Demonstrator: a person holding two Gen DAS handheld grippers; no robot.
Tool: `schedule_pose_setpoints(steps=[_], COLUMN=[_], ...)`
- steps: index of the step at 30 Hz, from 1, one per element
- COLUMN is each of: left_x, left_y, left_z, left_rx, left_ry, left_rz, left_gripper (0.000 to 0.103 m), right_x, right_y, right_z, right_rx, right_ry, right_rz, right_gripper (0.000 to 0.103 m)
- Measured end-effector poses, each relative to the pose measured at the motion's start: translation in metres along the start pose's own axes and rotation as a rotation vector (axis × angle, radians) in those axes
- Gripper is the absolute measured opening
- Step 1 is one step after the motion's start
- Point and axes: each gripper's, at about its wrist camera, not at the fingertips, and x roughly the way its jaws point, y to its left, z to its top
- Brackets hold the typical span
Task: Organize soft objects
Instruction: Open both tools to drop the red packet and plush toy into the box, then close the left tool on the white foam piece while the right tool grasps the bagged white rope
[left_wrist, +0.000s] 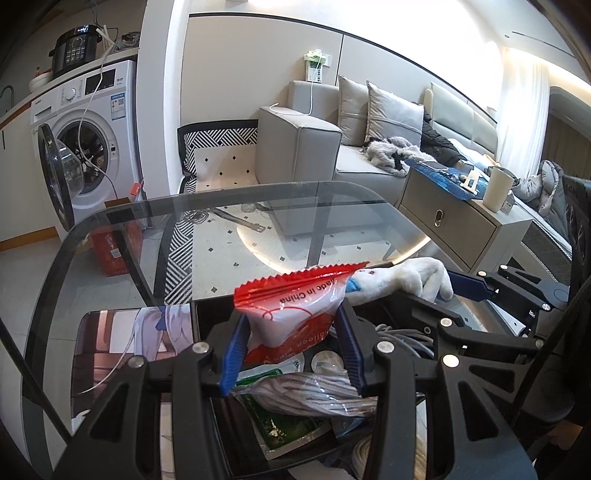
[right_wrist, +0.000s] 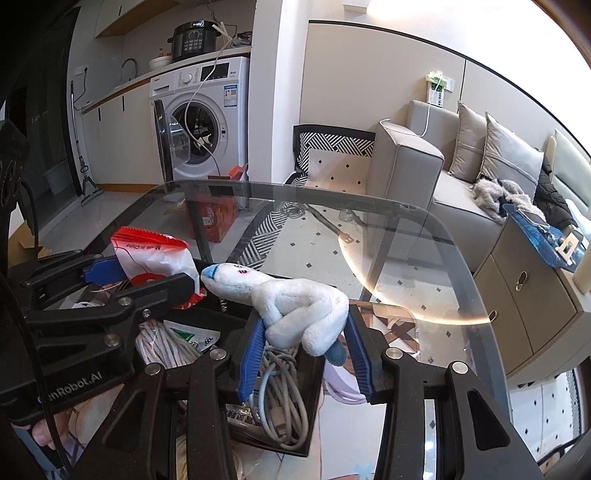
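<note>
Gripping a red-and-white plastic packet (left_wrist: 295, 314), the left gripper (left_wrist: 293, 354) has its blue fingers (left_wrist: 234, 358) pressed on both sides of the bag, which is lifted above a black tray (left_wrist: 207, 317) on the glass table (left_wrist: 110, 236). Packet's crimped red top edge points fwd, w/ "Made in China" printed upside down in the left wrist view. Right beside it, the right gripper (right_wrist: 304, 347) is clamped on a white plush toy (right_wrist: 295, 306); the toy's blue-tipped nose end nearly touches the packet, and its body bulges between the blue pads (right_wrist: 251, 354). Both items hang over the tray, not resting in it.

Below them in the tray: a bundle of grey cable (right_wrist: 280, 391) under the plush, and a bagged striped cloth or rope item (left_wrist: 310, 395) under the packet — prob. a mop head, hard to tell thru the wrap. A green-printed packet (left_wrist: 273, 421) lies under that.

Beyond the table: a washing machine (left_wrist: 92, 140) w/ door open, a black cooker (left_wrist: 75, 48) on top of it, a grey sofa (left_wrist: 306, 147) w/ cushions, and a beige cabinet (left_wrist: 454, 221) holding a white cup (left_wrist: 498, 188).
</note>
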Motion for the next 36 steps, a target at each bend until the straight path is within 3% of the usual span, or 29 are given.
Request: schedule_pose_setpoints(steps=[5,7,10,11,13,18,25,36], left_x=[0.004,0.004,0.0,-0.003,-0.007,-0.026,-0.048,-0.074], left_y=[0.004,0.004,0.003,0.003,0.002,0.003,0.002,0.008], left_z=[-0.003,-0.004,-0.006,-0.007,-0.008,-0.015,-0.027,-0.051], left_rx=[-0.006,0.006,0.016,0.015,0.012,0.006,0.022,-0.023], left_ry=[0.011,0.022,0.02,0.016,0.018,-0.005,-0.026,-0.048], left_rz=[0.012,0.012,0.019,0.019,0.02,0.021,0.082,0.111], left_gripper=[0.045,0.049,0.067,0.069,0.082,0.101,0.103,0.103], right_x=[0.006,0.002,-0.007,-0.011,-0.017,-0.04,-0.059,-0.066], right_y=[0.006,0.002,-0.005,-0.007,-0.012,-0.023,-0.021,-0.001], right_z=[-0.002,-0.005,-0.01,-0.013,-0.017,-0.03,-0.048,-0.084], right_rx=[-0.03,-0.02,0.001,0.006,0.023,0.055,0.049,-0.011], right_ry=[0.019,0.01,-0.008,-0.011,-0.019,-0.043,-0.03,0.024], right_rz=[0.006,-0.011,-0.012,-0.011,0.004,0.076,0.114,0.196], right_gripper=[0.057,0.071,0.074,0.075,0.082,0.102,0.102,0.102])
